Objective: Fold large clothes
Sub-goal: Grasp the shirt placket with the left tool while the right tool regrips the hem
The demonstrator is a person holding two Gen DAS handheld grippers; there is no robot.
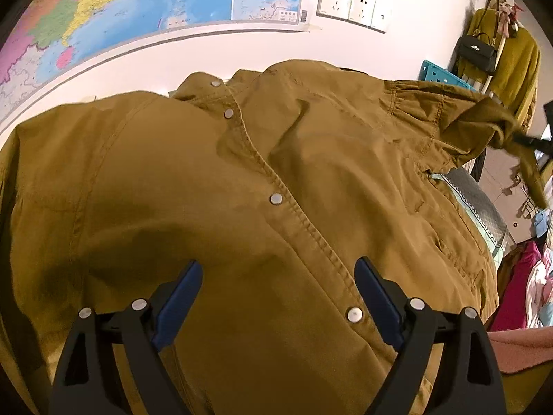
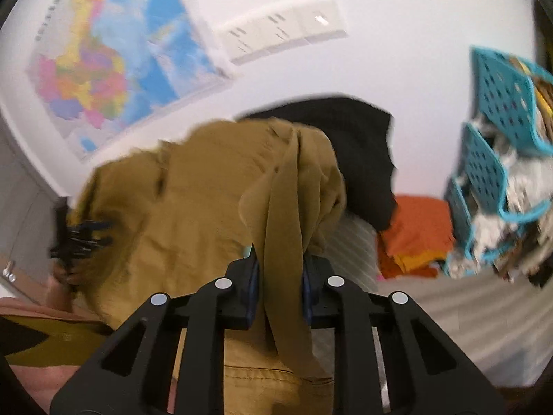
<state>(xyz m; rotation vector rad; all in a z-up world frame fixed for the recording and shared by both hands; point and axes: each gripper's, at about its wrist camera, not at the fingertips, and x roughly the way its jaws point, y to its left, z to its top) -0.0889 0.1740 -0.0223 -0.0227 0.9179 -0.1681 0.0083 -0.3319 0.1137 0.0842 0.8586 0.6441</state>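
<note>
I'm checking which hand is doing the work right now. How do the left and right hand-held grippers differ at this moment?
The left hand-held gripper is open, its blue pads spread wide above the jacket; the right hand-held gripper is shut on a bunched strip of jacket cloth. The left grips nothing, while the right has fabric draped out between its pads. The left wrist view is sharp, the right blurred. Both are black with blue pads.

A lived-in room of a home, likely a bedroom, is being shown. A colourful wall map (image 1: 103, 17) is being displayed beside white wall sockets (image 1: 352, 5). A mustard garment (image 1: 515, 65) and a black handbag (image 1: 478, 52) are being hung on a rack. Turquoise perforated baskets (image 2: 497, 131) are being stuffed with laundry, and orange (image 2: 414, 231) and black clothing (image 2: 359, 148) is being piled on striped bedding (image 2: 449, 297).
</note>
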